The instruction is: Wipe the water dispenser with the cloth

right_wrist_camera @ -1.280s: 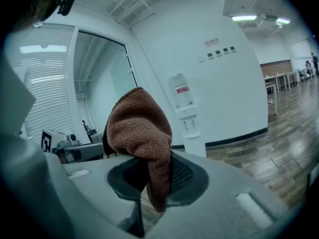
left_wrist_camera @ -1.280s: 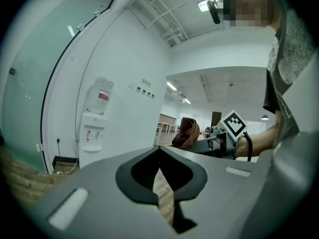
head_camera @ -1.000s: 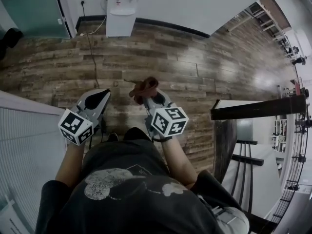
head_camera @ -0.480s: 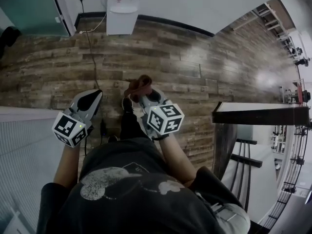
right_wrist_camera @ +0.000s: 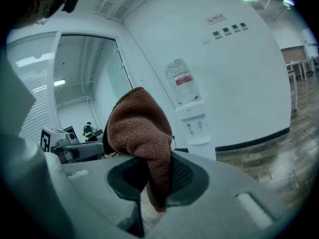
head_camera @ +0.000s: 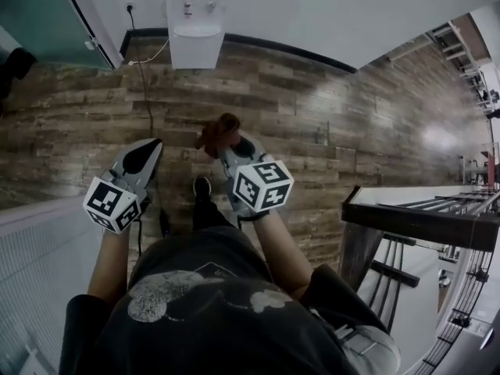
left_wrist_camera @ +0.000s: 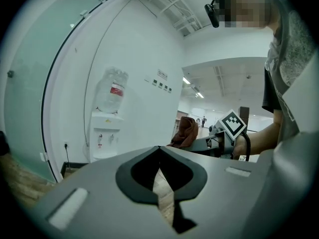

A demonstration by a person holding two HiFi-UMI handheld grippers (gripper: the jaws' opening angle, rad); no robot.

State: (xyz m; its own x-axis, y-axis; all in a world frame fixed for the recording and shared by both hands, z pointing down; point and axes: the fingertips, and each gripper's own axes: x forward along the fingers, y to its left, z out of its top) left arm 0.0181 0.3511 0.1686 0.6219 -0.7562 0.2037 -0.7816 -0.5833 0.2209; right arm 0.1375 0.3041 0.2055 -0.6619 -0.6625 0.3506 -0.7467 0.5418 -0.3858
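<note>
Wood-plank flooring [head_camera: 351, 116] runs up to a white wall, and the water dispenser [head_camera: 195, 22] stands against that wall, upright, with a bottle [left_wrist_camera: 110, 90] seated on top. A power cord [head_camera: 144, 76] trails from the wall socket across the floor beside it.

The cloth [right_wrist_camera: 142, 133], a brown knitted piece, is well apart from the dispenser. It is pinched between the jaws of the right gripper [head_camera: 226, 145]; most of the fabric bunches above the jaws and a short tail hangs below them. The left gripper [left_wrist_camera: 159, 168] has its jaws pressed together at the tips, with nothing between them. It is held level with the right gripper, to its left.

Step in hand, as judged: approach. The person stands facing the dispenser with open floor between, and no wiping contact has been made.

Next move, as judged: close the gap to the dispenser, raise the right gripper, and lay the bunched cloth flat against a panel before stroking. Avoid the cord underfoot. Keep the pinch firm, since only a narrow fold of fabric sits between the jaws.
</note>
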